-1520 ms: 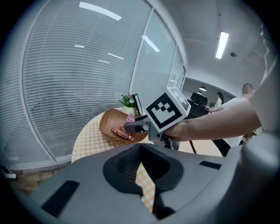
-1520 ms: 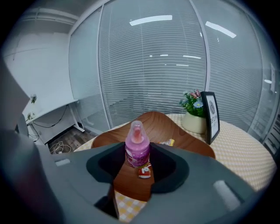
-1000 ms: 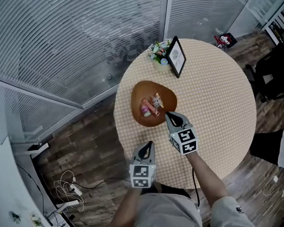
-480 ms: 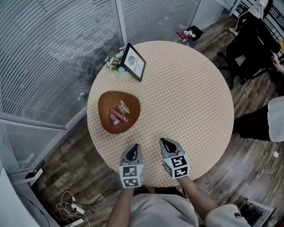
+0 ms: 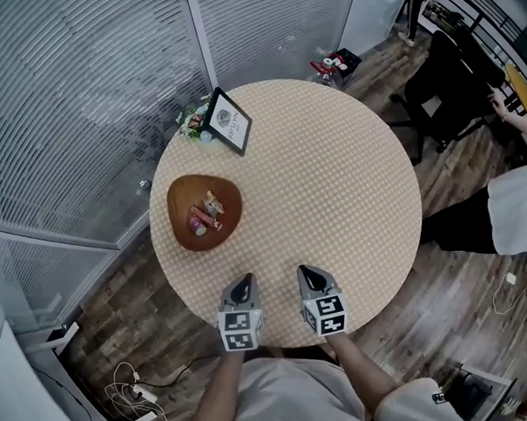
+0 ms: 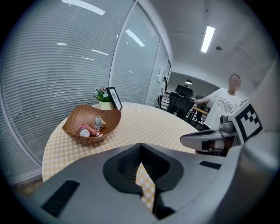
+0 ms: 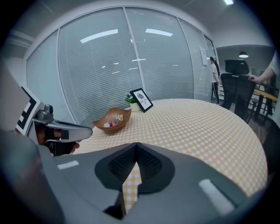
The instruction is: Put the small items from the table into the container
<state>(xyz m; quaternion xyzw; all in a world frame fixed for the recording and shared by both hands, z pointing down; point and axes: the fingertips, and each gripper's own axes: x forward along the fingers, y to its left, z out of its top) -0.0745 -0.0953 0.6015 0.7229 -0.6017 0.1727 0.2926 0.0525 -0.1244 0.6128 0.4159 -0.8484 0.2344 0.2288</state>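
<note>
Left gripper (image 5: pixel 243 281): jaws closed, empty. Right gripper (image 5: pixel 308 272): jaws closed, empty. Both at six o'clock of table (image 5: pixel 332 185); wooden bowl (image 5: pixel 181 193) at nine.

The container (image 5: pixel 181 197) is a brown, wood-grained bowl with a wavy, roughly triangular rim, standing upright and open at the left centre of the head view, close to the left edge of the checked table (image 5: pixel 332 185). The small items (image 5: pixel 204 216) lie bunched together in its hollow, touching one another. At least 3 can be made out: a red-and-pink packet lying flat, a white round-ended piece at the packet's lower-left end, and a pale, figure-like piece toward the upper right of the cluster, too small to identify.
</note>
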